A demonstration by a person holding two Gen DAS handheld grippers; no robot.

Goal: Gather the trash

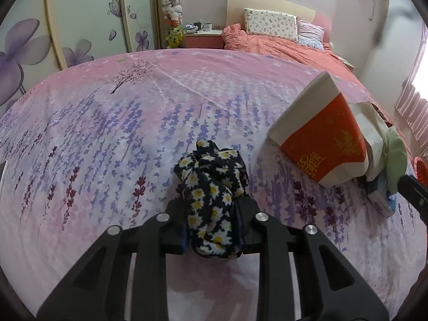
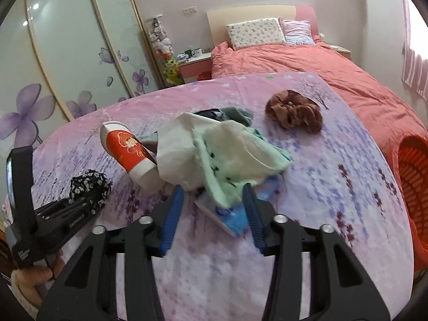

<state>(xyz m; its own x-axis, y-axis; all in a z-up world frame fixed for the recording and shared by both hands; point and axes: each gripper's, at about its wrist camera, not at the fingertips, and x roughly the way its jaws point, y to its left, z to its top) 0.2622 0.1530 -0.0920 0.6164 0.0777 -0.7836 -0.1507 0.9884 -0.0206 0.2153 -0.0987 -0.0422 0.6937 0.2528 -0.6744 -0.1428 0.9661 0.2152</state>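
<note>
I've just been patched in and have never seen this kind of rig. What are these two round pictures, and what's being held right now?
A person holds a two-finger clamp tool in each hand; each picture comes from a fisheye camera on one tool, looking along its fingers. In the left tool's picture, the left gripper is shut on a dark daisy-print cloth above a pink flowered sheet. In the right tool's picture, the right gripper is open, its blue fingers either side of a tissue pack under a pale green cloth. Nearby lie a red-and-white cup and a brown scrunchie; an orange basket sits at right.
</note>
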